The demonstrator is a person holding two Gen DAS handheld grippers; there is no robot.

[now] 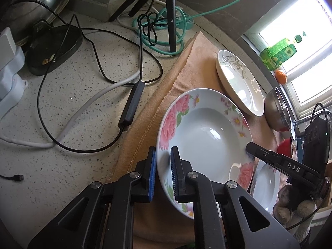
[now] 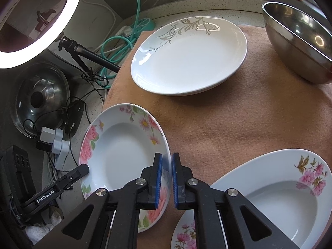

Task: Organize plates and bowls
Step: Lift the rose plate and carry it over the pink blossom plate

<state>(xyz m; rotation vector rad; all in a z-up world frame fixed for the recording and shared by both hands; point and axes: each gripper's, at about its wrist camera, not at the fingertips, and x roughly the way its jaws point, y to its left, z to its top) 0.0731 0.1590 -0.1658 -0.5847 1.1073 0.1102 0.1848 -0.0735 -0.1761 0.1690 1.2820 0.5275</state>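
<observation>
The rose-patterned deep plate [image 1: 204, 143] lies tilted at the left edge of the peach cloth [image 2: 238, 124], and both grippers grasp it. The left gripper [image 1: 164, 166] is clenched on its near-left rim, the right gripper [image 2: 167, 176] on its opposite rim. Behind stands a white plate with grey leaves [image 2: 188, 56], beside a steel bowl [image 2: 298, 47]. Another flowered deep plate [image 2: 269, 199] lies just right.

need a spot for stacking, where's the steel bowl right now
The steel bowl sits on the tan cloth at the upper right of the right wrist view, beside the grey-leaf plate and just below the windowsill.
</observation>
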